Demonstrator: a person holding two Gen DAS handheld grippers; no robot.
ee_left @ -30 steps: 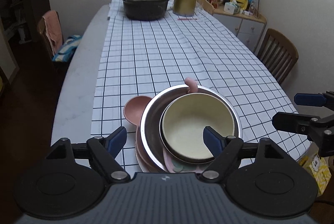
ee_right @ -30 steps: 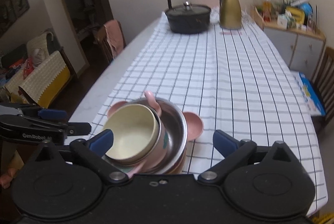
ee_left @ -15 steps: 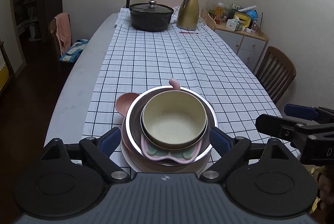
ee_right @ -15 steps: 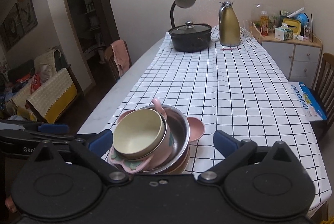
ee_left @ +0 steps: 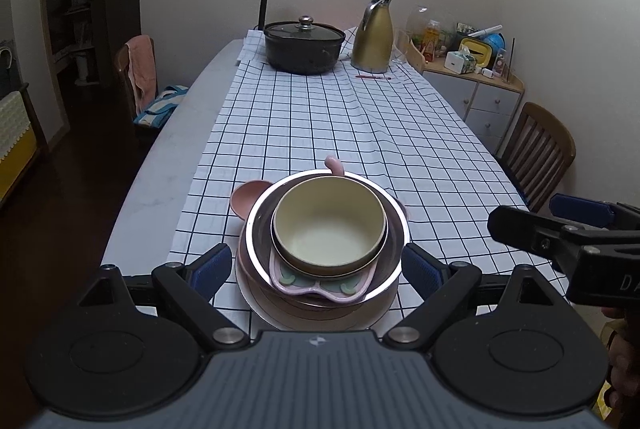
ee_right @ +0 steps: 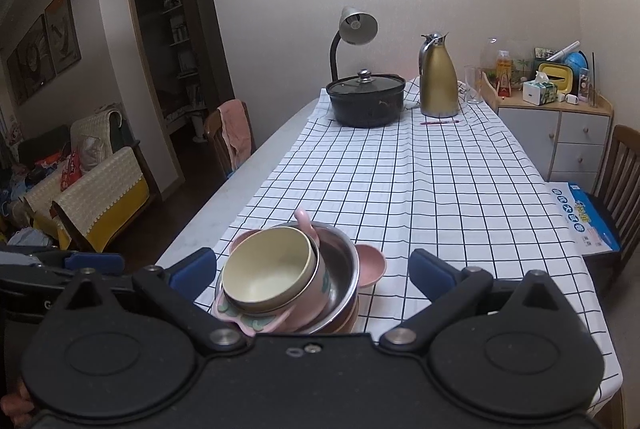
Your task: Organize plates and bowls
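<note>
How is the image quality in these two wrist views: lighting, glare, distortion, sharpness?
Left wrist view: dim and evenly lit, sharp, a soft glare ring on the steel bowl rim, dark left side, walls bowed by the fisheye. Right wrist view: equally dim, cream bowl crisp, door frame and picture frames curved, dark vignette in the corners, no motion blur.
</note>
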